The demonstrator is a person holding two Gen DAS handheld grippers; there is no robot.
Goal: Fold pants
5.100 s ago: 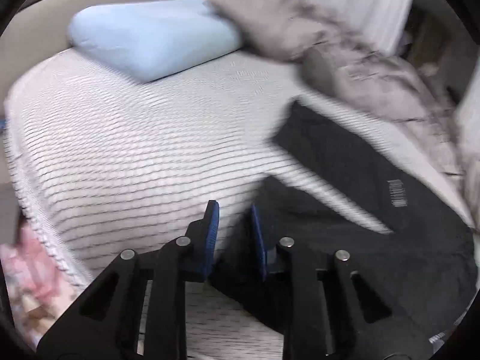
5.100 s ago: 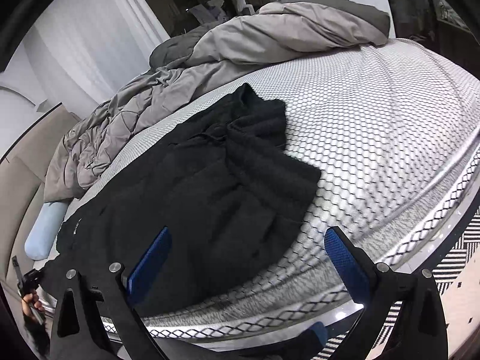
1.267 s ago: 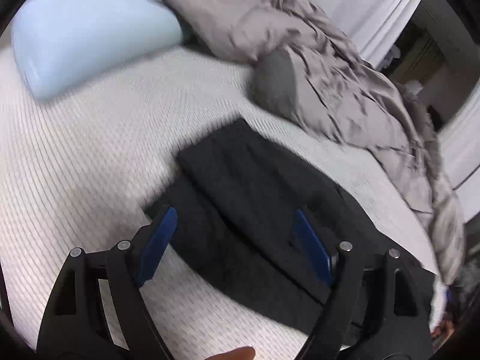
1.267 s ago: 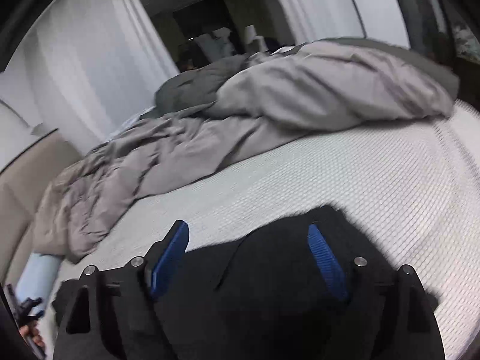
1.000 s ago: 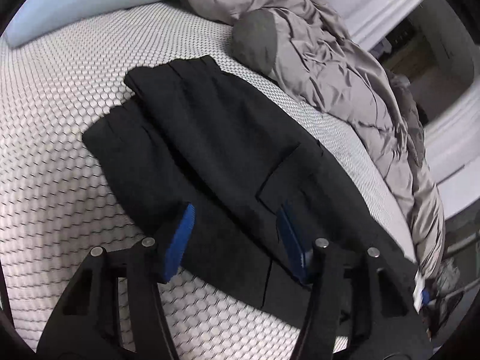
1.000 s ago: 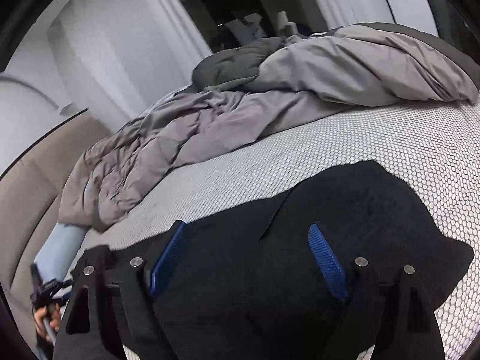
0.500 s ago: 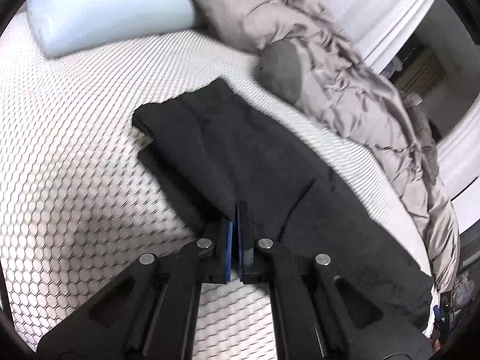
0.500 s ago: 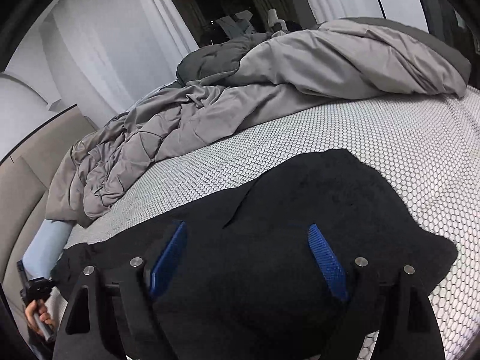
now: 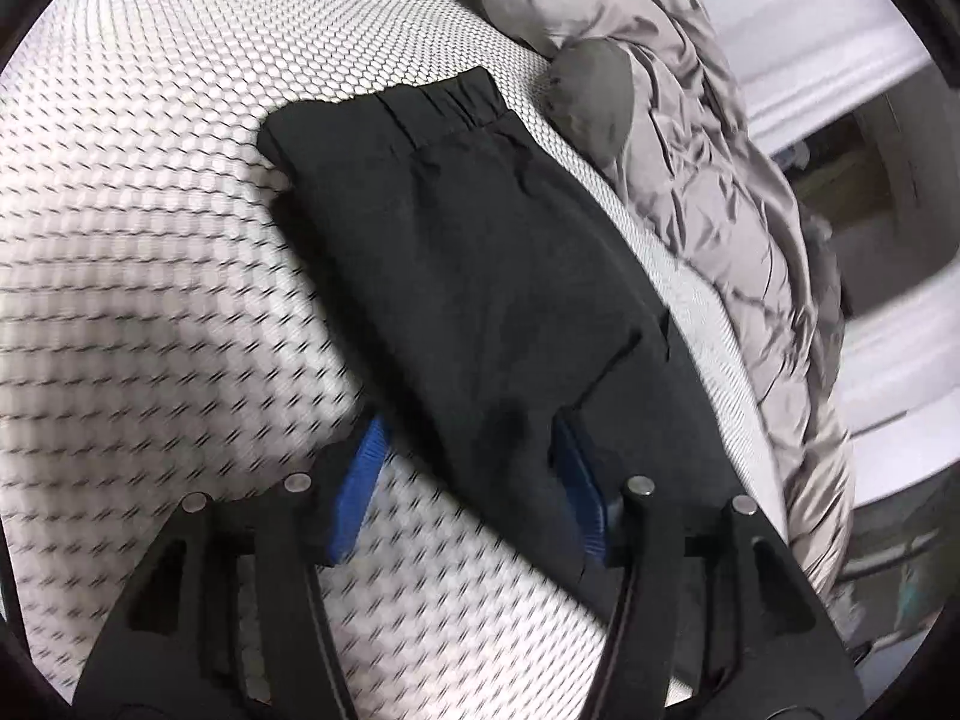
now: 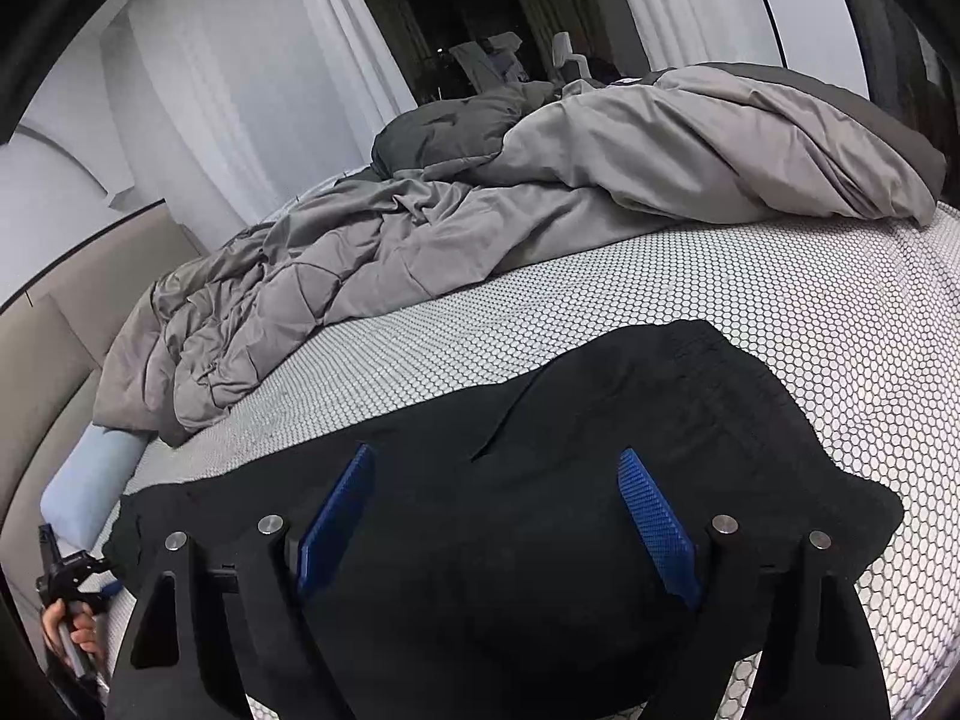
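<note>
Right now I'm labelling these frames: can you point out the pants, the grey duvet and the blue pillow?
pants (image 9: 480, 276), left wrist view, on the flat middle of the folded black fabric.
grey duvet (image 10: 690, 168), right wrist view, on its bunched upper fold.
blue pillow (image 10: 90, 480), right wrist view, on its visible end.

pants (image 9: 480, 276): black matt cloth
mattress (image 9: 150, 210): white honeycomb mesh fabric
duvet (image 10: 540, 204): grey, crumpled, soft cloth

A white mattress (image 10: 780, 312) with a honeycomb pattern fills the scene. A rumpled grey duvet (image 10: 540, 210) lies heaped along the mattress's far side. A pale blue pillow (image 10: 90, 480) rests at the mattress's head end, against a beige headboard (image 10: 42, 372). White curtains (image 10: 240, 90) hang beyond the mattress.
</note>
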